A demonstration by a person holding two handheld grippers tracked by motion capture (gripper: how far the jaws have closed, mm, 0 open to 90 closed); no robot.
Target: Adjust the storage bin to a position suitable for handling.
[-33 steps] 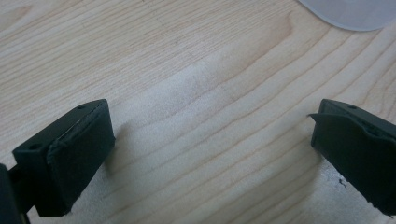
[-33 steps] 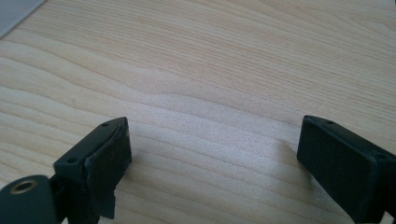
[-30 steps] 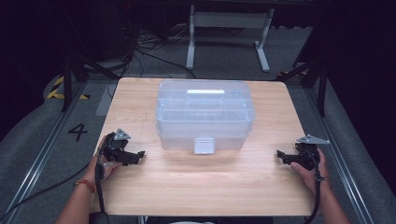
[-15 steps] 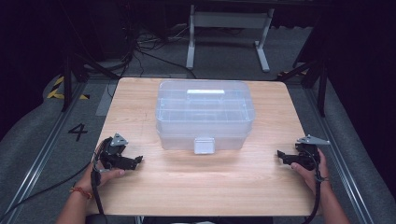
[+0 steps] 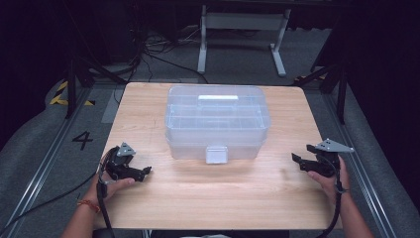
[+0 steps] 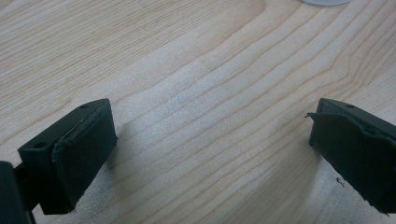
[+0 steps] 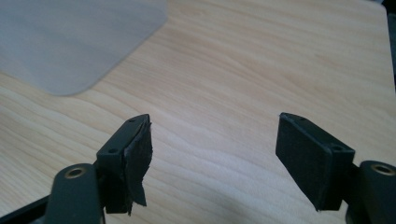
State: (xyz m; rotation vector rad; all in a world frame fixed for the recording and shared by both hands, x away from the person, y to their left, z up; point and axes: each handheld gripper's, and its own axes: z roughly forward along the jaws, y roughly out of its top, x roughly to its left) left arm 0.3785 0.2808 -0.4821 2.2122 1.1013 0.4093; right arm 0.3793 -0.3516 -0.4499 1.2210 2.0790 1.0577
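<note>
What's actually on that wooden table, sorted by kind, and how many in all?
Clear plastic box, lid shut, white latch in front: 1
Black hand-held grippers, the left gripper and the right gripper, both with open jaws holding nothing: 2
Total: 3

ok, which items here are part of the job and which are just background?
Job:
- clear plastic box, lid shut, front latch down
- left tool, open, holding nothing
- right tool, open, holding nothing

Lying about:
- cables on the floor
- metal stand behind the table

Left claw (image 5: 143,172) gapes empty; right claw (image 5: 301,155) has just been narrowing, empty.
</note>
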